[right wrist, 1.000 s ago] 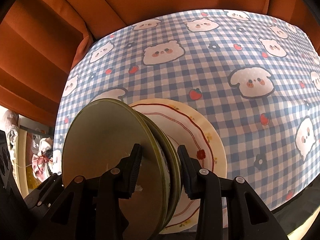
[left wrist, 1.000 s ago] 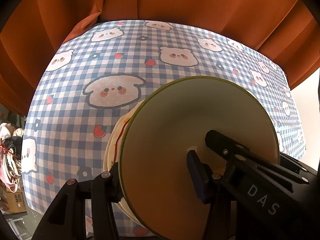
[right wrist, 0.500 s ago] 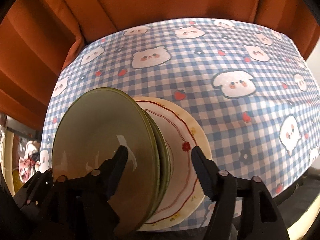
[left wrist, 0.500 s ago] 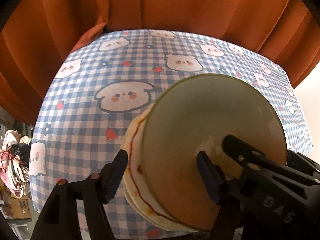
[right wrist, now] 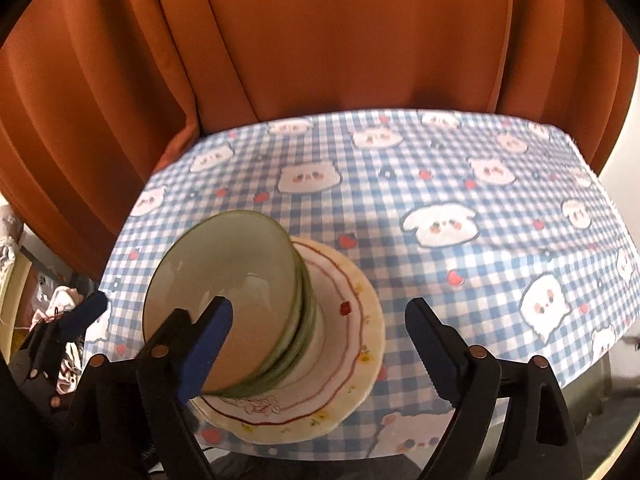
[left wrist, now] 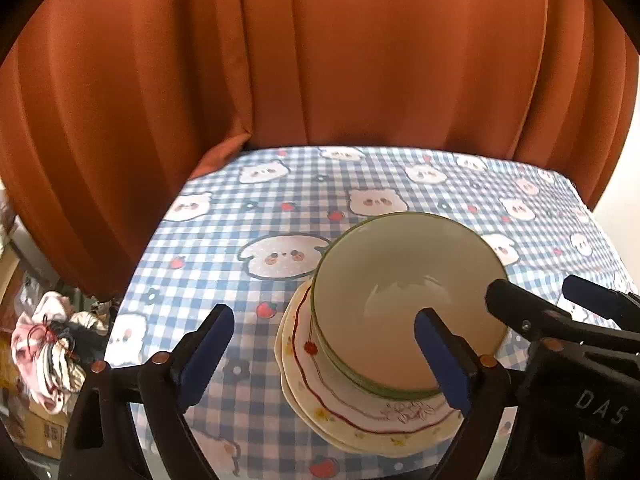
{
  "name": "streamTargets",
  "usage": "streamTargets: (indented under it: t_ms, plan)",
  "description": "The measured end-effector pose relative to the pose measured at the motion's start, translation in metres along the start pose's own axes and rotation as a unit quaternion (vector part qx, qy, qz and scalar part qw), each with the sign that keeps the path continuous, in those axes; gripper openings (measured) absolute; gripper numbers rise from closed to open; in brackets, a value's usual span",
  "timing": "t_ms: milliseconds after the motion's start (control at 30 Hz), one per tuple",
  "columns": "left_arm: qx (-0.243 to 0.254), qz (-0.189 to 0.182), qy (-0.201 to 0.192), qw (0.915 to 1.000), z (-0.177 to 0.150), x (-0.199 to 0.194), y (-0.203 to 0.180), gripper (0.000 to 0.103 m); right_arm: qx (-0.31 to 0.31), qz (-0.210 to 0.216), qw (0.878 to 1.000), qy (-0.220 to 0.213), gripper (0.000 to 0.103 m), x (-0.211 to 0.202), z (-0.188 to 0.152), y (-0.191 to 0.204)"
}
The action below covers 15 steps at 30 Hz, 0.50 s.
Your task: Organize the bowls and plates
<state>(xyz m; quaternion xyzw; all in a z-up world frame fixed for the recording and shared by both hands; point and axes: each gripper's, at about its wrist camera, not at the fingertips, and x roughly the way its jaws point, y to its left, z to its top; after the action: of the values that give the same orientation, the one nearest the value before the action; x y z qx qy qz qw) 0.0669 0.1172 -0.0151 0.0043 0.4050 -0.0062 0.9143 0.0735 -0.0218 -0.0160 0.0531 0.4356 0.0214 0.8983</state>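
Near the front edge of the table [left wrist: 224, 240]: green bowls [left wrist: 404, 304] nested on a stack of red-trimmed plates [left wrist: 360, 412], all resting on the checked cloth [right wrist: 460, 184], nothing held. Bowl count unclear, at least three rims visible from the right wrist view. Left gripper [left wrist: 328, 360] wide and opening, right-hand pad overlapping the bowl rim in view, contact not discernible, pads not pressing. Right gripper [right wrist: 320, 352] wide and opening too, left-hand pad in front of the bowl wall, other pad well clear of the plates. Likely risks: clipping the top bowl rim with a pad on the way out, tipping or sliding the nested bowls off centre; stack close to the table edge, so a nudge toward the camera could push the plates over it; smooth glaze on glaze, little friction to stop a slide; cloth able to drag under a shove. Two grippers close together on either side, also a chance of bumping each other. Orange curtain [left wrist: 360, 60] behind, clutter on the floor at far left, irrelevant.
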Motion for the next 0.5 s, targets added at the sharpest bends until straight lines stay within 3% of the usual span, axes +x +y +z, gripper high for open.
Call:
streamTargets:
  t_ms: [333,500]
  plan:
    - [-0.031,0.03,-0.058,0.9974,-0.037,-0.044,-0.038,0.102,-0.032,0.007,0.996,-0.082,0.101,-0.047,-0.039,-0.039]
    - [-0.031,0.042,-0.066,0.9964,-0.061,-0.052,-0.058,0.102,-0.028,-0.003,0.995,-0.096,0.103,-0.056,-0.065,-0.067]
